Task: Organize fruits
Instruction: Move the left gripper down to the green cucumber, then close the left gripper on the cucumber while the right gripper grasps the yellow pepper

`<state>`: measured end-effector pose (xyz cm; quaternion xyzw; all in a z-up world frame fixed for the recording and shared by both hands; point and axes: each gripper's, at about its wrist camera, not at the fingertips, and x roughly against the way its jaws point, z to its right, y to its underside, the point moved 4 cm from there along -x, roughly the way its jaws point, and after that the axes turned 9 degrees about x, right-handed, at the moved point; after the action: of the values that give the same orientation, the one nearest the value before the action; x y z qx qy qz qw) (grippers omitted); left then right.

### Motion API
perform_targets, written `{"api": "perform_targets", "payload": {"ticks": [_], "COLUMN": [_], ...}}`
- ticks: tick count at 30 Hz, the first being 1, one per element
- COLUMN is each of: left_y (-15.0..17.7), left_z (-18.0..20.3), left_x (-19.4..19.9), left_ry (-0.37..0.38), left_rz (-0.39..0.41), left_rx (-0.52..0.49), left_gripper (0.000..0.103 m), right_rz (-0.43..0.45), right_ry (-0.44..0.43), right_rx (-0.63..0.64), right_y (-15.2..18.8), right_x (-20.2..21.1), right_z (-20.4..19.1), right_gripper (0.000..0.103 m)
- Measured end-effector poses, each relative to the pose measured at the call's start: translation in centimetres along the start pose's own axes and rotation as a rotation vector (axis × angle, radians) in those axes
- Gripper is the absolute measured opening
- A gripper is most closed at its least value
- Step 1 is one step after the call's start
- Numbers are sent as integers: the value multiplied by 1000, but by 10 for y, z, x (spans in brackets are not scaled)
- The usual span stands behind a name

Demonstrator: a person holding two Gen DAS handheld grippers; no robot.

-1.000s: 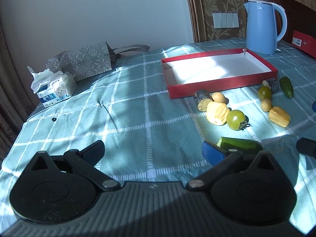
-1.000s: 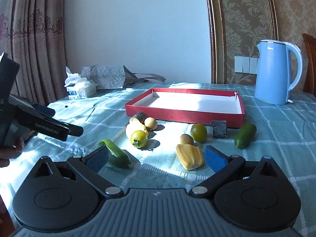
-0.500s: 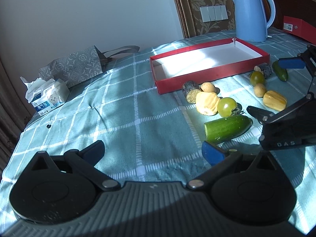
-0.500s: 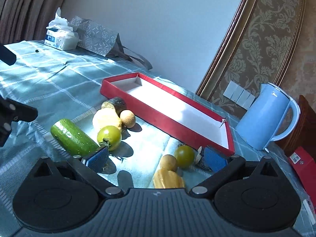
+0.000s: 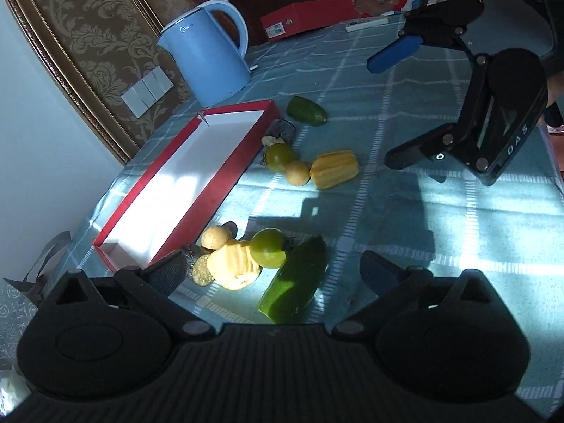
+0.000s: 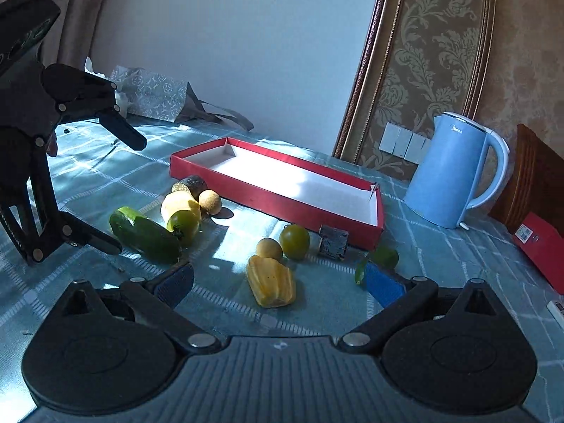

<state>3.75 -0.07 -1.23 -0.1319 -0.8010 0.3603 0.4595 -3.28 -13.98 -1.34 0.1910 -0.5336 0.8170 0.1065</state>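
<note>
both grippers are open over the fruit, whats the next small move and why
Probably lower the left gripper onto the cucumber. Its open jaws already frame it, and it lies nearest. The red tray holds nothing yet, and all the fruit sits on the cloth beside it. The right gripper hangs open above the yellow fruit.

**Two low wrist views crossing over the red tray**

The left wrist camera sits low over the table, close to the near short end of the red tray [image 5: 225,190], and looks along the tray's length toward the blue kettle [image 5: 208,67] behind its far end. The right wrist camera hangs near the tabletop facing the tray's long side, with the kettle [image 6: 454,172] off the tray's right end. Both views share the tray [image 6: 282,197], the kettle and the fruit scattered in front of the tray, and each camera catches the other gripper
</note>
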Motion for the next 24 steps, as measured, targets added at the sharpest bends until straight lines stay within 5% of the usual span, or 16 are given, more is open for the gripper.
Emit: {"api": "perform_targets", "payload": {"ticks": [3, 8, 14, 18, 24], "left_y": [-2, -1, 6, 3, 0], "left_z": [-5, -1, -2, -11, -10], "left_x": [-7, -17, -38, -42, -42], "left_ry": [141, 211, 214, 187, 178], "left_rz": [-56, -133, -230, -241, -256], "left_rx": [24, 20, 30, 50, 24], "left_gripper": [103, 89, 67, 39, 35], "right_rz": [11, 13, 6, 4, 8], "right_ry": [12, 18, 11, 24, 27], "right_rx": [-40, -69, -66, -50, -42], "right_y": [0, -1, 2, 2, 2], "right_x": [4, -5, -14, -16, -17], "right_z": [11, 20, 20, 19, 19], "right_gripper": [103, 103, 103, 103, 103]}}
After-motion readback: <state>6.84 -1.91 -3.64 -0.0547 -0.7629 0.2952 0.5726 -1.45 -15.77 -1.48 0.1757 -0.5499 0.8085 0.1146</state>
